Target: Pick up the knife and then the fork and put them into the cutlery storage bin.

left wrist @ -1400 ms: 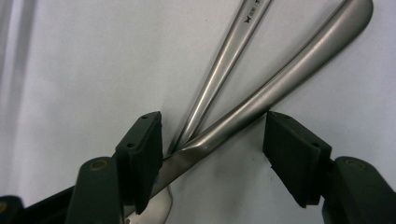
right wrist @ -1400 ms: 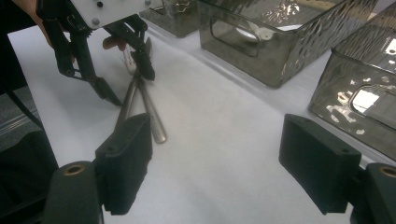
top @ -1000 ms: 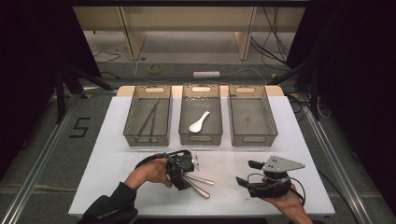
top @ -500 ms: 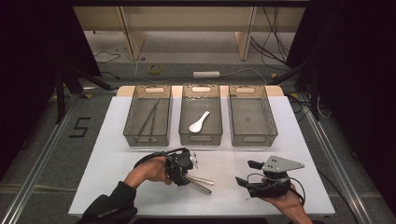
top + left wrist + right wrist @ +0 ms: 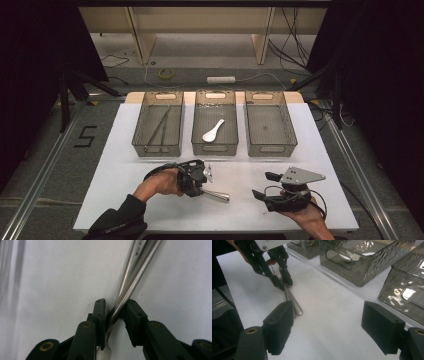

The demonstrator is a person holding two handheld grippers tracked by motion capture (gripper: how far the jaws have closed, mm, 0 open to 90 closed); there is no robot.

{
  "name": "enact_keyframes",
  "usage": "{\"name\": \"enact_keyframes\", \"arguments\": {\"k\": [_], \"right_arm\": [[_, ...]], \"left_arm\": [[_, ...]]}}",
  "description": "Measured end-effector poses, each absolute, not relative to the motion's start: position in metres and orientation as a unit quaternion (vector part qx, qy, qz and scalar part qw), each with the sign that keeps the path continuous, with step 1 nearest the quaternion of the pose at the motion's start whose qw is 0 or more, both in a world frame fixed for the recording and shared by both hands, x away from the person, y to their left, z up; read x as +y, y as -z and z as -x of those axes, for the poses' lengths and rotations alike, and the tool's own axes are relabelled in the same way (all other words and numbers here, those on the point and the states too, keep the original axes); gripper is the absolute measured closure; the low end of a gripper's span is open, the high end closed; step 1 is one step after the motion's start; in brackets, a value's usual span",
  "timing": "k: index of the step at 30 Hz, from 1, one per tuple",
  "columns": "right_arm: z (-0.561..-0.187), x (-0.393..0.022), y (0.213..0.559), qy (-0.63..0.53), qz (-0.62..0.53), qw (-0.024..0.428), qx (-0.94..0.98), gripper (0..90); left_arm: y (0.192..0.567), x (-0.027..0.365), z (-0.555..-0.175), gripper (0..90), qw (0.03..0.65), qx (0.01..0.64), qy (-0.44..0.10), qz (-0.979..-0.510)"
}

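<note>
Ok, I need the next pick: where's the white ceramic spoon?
High view: the white ceramic spoon lies in the middle grey mesh bin, between the left and right bins.

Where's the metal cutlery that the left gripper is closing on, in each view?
High view: metal cutlery low centre, handles running right from the left gripper.
Left gripper view: handles run from the pads to the top edge.
Right gripper view: upper left, beneath the left gripper.
Shared landmark: the white table.

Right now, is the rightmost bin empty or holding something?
Empty: the rightmost bin shows bare floor in the high view, unlike the middle bin's white spoon.
</note>
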State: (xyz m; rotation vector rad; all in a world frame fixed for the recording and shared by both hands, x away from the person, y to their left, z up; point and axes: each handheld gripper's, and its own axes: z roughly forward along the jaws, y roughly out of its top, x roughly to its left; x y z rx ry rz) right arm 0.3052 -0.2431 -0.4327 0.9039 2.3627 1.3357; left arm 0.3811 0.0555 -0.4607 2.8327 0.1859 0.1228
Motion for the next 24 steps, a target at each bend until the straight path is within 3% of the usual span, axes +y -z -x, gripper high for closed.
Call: {"name": "enact_keyframes", "arguments": {"k": [11, 24], "right_arm": [[-0.3051, -0.2421, 0.4326, -0.459, -0.311, 0.14, 0.82, 26.5], [-0.3052, -0.2417, 0.4324, -0.46, -0.309, 0.139, 0.821, 26.5]], "left_arm": [[0.461, 0.0557, -0.3813, 79.3, 0.154, 0.051, -0.058, -0.985], [0.4593, 0.0567, -0.3822, 81.8, 0.166, 0.052, -0.061, -0.983]]}}
